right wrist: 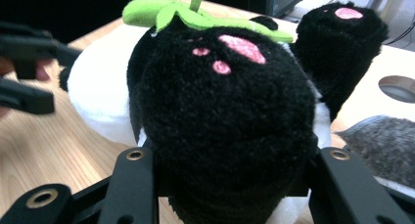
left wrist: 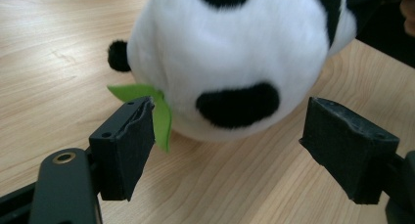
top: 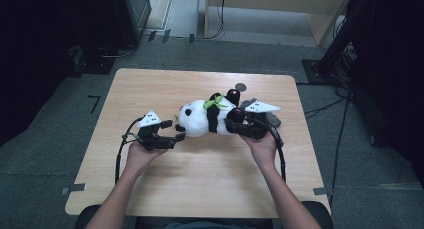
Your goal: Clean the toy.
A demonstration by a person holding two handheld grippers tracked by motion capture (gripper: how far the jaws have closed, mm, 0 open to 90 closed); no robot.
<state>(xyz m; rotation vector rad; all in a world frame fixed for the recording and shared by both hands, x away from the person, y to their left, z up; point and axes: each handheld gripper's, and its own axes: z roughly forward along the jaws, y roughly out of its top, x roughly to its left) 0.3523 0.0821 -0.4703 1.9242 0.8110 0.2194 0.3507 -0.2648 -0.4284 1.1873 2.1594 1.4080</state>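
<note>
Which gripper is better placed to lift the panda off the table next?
Probably the right gripper: its jaws clamp the plush panda's black foot. The left gripper stands open, its jaws not pressing the head.

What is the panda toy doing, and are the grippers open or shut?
Plush panda: lying on its side on the table.
Panda's black foot: squeezed in the right gripper.
Right gripper: shut on the foot.
Left gripper: open, jaws either side of the panda's head, not pressing.
</note>
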